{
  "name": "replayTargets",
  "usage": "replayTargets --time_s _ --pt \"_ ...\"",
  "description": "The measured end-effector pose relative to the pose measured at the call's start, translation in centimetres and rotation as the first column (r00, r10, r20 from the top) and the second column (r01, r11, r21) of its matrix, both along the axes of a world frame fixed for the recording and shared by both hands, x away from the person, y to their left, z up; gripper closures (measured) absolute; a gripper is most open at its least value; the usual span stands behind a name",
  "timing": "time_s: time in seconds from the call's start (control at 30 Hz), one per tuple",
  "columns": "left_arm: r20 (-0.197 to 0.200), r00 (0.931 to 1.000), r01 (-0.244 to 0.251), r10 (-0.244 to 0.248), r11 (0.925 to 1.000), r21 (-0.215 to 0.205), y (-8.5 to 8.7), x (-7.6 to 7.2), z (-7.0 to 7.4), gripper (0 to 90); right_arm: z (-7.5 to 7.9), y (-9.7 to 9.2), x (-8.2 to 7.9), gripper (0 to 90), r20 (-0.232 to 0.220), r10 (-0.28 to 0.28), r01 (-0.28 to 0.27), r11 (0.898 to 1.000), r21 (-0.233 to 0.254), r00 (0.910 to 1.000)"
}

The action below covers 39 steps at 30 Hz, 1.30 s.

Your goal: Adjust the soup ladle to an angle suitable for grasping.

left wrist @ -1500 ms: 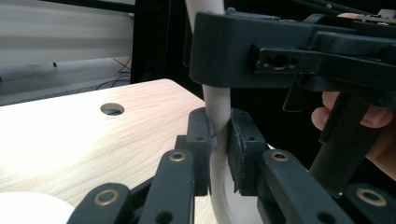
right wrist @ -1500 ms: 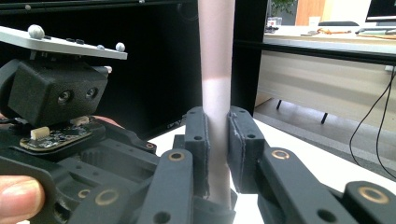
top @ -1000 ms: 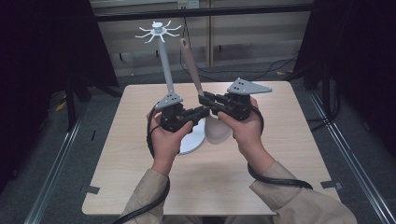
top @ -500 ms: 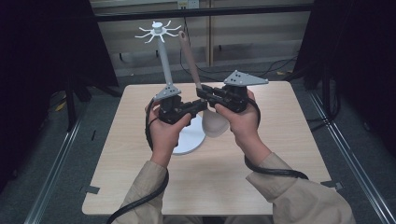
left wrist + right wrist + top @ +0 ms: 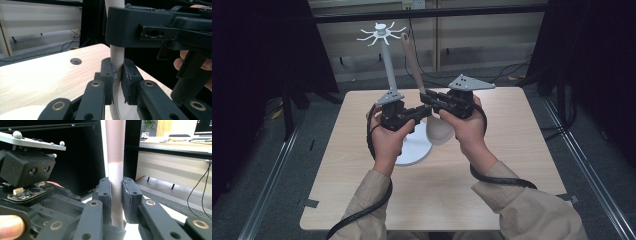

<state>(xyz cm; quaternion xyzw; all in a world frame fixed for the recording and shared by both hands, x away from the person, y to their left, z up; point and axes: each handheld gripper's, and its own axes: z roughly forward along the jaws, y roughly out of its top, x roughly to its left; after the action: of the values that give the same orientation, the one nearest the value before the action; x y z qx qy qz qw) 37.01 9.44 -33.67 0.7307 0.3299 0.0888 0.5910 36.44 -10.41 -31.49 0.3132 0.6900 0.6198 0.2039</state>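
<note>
**A:** Where does the long beige-pink plastic spoon (image 5: 418, 75) sit relative to the two grippers?

**B:** In the high view it stands near the centre of the frame, handle rising to the upper middle, bowl hanging below the hands over the pale wooden table (image 5: 512, 150). Its long axis runs close to vertical, leaning slightly left at the top. Both grippers meet on it: the right gripper (image 5: 428, 98) reaches in from the right, the left gripper (image 5: 424, 112) from the left, a little lower.

**A:** Are they both gripping it?

**B:** Yes. In the right gripper view the jaws are pressed together on the handle (image 5: 115, 170), which passes straight up between the pads. In the left gripper view the jaws pinch the same shaft (image 5: 117, 57) lower down, where it curves toward the bowl.

**A:** And the white metal hanging stand with the star of hooks (image 5: 382, 36)?

**B:** Upper left of the spoon, its post just behind the left gripper and its round base under the left hand (image 5: 387, 140). The handle's tip sits just right of the hooks, so I'd judge the coming move turns on carrying that tip left toward them. Both forearms enter from the bottom, wrists level, knuckles facing each other.
</note>
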Motion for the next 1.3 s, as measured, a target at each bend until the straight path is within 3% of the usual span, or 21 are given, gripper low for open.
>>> replayTargets --time_s 0.33,0.6,0.97,1.3 --pt "0.008 0.9988 -0.049 0.049 0.9987 0.017 0.9 -0.5 -0.2 80.8 -0.3 -1.6 -0.7 68.8 0.018 -0.022 0.022 1.000 -0.007 0.9996" --pt "0.025 0.9972 -0.071 0.071 0.9972 0.023 1.3 -0.9 -0.2 80.8 -1.5 -3.6 -1.2 56.3 -0.006 -0.057 0.057 0.998 -0.030 0.9984" --pt "0.025 0.9942 -0.105 0.105 0.9943 0.017 -0.3 -0.3 -0.4 80.9 -2.7 -5.4 -1.6 45.1 -0.025 -0.105 0.102 0.991 -0.081 0.9942" --pt "0.039 0.9868 -0.159 0.157 0.9866 0.039 0.5 -0.1 -0.8 80.7 -3.9 -6.4 -1.9 37.5 -0.049 -0.128 0.123 0.987 -0.101 0.9905"
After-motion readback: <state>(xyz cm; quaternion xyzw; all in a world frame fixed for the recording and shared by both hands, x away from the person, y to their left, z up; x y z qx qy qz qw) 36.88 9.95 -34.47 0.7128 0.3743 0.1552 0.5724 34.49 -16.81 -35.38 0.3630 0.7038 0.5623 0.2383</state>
